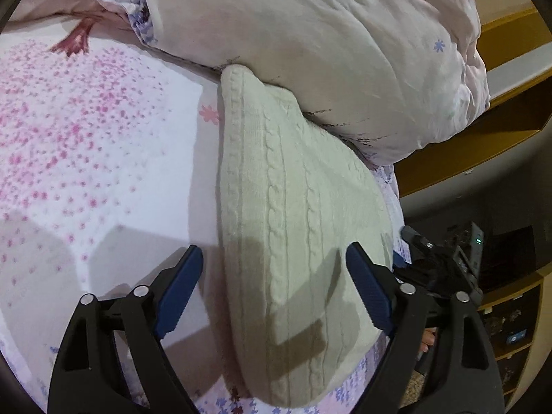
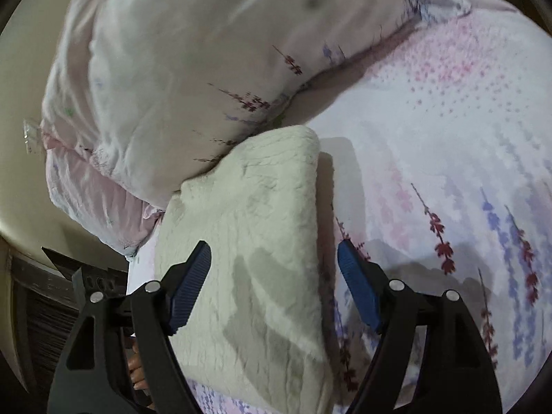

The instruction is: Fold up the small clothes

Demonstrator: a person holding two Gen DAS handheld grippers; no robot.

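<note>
A cream cable-knit garment (image 1: 293,207) lies folded in a long strip on the floral bed sheet (image 1: 86,138); its far end tucks under a bunched quilt. It also shows in the right wrist view (image 2: 255,241). My left gripper (image 1: 274,262) is open and empty, hovering over the garment's near part, jaws wide apart. My right gripper (image 2: 274,258) is open and empty above the garment's right edge. The right gripper also shows in the left wrist view (image 1: 434,258), beside the garment's right side.
A pale pink flowered quilt (image 1: 327,51) is heaped at the far side of the bed, also in the right wrist view (image 2: 189,69). Yellow wooden shelving (image 1: 500,120) stands beyond the bed's right edge. The sheet (image 2: 448,155) extends right of the garment.
</note>
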